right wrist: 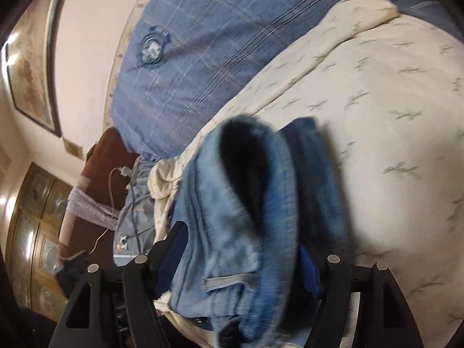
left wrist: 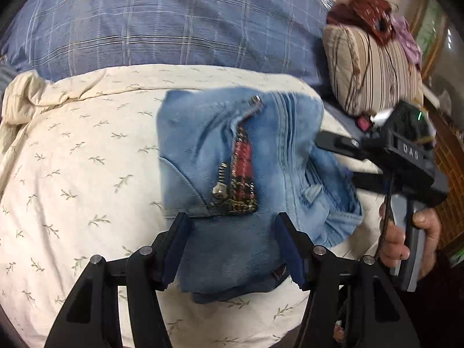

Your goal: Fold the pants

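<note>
Light blue denim pants (left wrist: 232,174) lie folded into a compact bundle on a cream bedspread (left wrist: 72,159), with a red plaid trim and metal chain on top. My left gripper (left wrist: 232,249) is open, its jaws straddling the near edge of the pants. My right gripper (left wrist: 336,142) reaches in from the right at the bundle's right edge, held by a hand. In the right wrist view the pants (right wrist: 232,203) fill the gap between the open jaws of the right gripper (right wrist: 243,249); whether the pads touch the denim is unclear.
A blue plaid duvet (left wrist: 174,29) lies at the far side of the bed. A striped beige pillow (left wrist: 374,66) with clothes on it sits at the right. In the right wrist view a wooden cabinet (right wrist: 32,226) and cables (right wrist: 116,203) are at left.
</note>
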The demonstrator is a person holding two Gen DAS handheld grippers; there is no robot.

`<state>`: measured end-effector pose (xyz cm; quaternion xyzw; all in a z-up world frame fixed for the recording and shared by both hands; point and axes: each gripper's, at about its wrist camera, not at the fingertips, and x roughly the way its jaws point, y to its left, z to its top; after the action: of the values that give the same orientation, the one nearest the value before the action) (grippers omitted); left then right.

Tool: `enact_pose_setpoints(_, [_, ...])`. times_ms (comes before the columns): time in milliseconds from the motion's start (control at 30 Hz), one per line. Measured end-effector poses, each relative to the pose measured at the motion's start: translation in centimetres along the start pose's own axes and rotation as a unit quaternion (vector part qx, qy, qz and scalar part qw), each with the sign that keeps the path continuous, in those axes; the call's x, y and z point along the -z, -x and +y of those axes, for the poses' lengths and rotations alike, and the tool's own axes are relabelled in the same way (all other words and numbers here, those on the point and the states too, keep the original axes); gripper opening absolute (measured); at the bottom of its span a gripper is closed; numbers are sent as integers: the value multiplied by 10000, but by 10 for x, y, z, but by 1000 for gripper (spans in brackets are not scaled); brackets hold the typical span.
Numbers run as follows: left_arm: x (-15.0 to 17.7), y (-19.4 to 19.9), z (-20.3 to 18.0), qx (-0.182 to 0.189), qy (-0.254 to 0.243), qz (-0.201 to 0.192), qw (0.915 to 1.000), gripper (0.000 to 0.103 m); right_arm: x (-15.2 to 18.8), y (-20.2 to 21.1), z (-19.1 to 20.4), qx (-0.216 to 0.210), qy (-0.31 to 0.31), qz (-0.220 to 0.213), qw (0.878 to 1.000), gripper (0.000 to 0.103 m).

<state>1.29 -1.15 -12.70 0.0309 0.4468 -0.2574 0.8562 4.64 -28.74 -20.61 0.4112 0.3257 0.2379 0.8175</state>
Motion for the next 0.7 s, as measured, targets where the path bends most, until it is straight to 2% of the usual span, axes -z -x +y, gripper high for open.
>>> enact_pose_setpoints(33, [3,-2,-3,-210,-85,67,9997,62,3,-3,10,241,340,-68,9991,67])
enact_pose_setpoints(67, [4,-3,-6,-228,-79,34,9997,62,4,-5,16,417,562,-93,9975,45])
enact_pose_setpoints(100, [4,-3,-6,-200,-21,30,9998,62,6,-8,21,665,759,-133,9948,27])
enact_pose_setpoints(167, [2,-2,-6,-80,66,36,9999,62,8,-2,25,872,892,-366,9915,20])
enact_pose_setpoints(233, [-5,-7,-8,-42,65,35,10000,62,6,13,31,868,1063,-765,9876,18])
enact_pose_setpoints(300, [-7,-16,-10,-75,0,69,9999,62,2,21,27,994,995,-1013,9849,7])
enact_pose_setpoints(400, [-9,-30,-16,-208,-134,39,9997,62,-8,21,8,1230,594,-901,9865,5])
enact_pose_setpoints(433, [-11,-35,-18,146,-278,-270,9991,63,-10,18,-1,1345,448,-767,9869,5])
enact_pose_setpoints(533, [-8,-42,-15,68,-343,-233,9991,66,-13,6,-19,1593,191,-377,9863,6])
enact_pose_setpoints(633, [-15,-34,-16,-14,-295,-136,9995,66,-14,20,-30,1140,-252,-350,9925,8])
enact_pose_setpoints(700, [-20,-19,-16,-26,-333,-267,9991,67,-14,31,-29,1046,-323,-538,9925,10])
